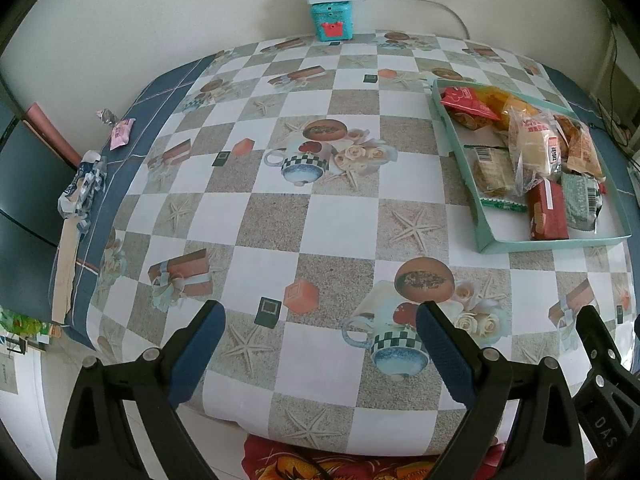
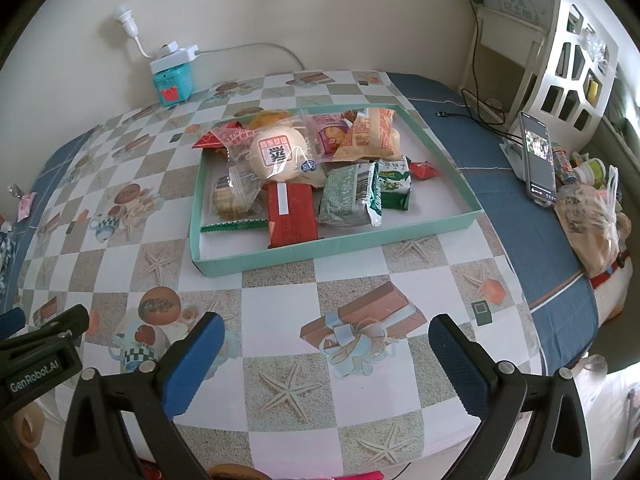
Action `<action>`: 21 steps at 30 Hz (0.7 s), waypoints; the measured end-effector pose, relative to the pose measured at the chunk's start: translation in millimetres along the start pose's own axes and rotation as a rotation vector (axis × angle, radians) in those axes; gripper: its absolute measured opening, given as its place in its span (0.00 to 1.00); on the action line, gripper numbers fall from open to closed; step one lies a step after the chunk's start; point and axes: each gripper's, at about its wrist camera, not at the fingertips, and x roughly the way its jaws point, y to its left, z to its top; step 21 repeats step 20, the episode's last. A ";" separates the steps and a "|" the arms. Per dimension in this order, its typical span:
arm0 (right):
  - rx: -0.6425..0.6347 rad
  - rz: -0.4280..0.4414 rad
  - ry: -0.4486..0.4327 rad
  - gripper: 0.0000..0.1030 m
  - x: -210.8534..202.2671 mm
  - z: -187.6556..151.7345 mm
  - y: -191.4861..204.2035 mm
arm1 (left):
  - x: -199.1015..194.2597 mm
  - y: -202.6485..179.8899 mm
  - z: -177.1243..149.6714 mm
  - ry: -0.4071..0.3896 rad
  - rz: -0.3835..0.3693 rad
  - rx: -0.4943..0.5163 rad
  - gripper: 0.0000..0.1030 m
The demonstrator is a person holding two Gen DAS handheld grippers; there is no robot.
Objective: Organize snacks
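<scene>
Most of the snacks [image 2: 320, 184] already lie piled inside the green tray [image 2: 340, 246] on the surface [image 2: 280, 300], so the task looks close to finished. One pink packet [image 1: 122, 133] lies at the far left edge, well apart from the tray. The left hand-held gripper [image 1: 320, 332] and the right hand-held gripper [image 2: 326, 344] are both released and hold nothing.

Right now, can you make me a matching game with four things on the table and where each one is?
Things:
1. Red snack bar
2. Teal box
3. Phone
4. Pink candy

Places:
A. By the wall, under a white power strip
B. Table's left edge, outside the tray
C. In the tray, near its front wall
D. Propped upright, right of the tray

Pairs: 1-C, 2-A, 3-D, 4-B
</scene>
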 end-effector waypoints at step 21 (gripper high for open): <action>0.002 0.000 0.002 1.00 0.1 -0.4 0.1 | -5.4 -2.0 0.9 -0.023 0.009 -0.015 0.94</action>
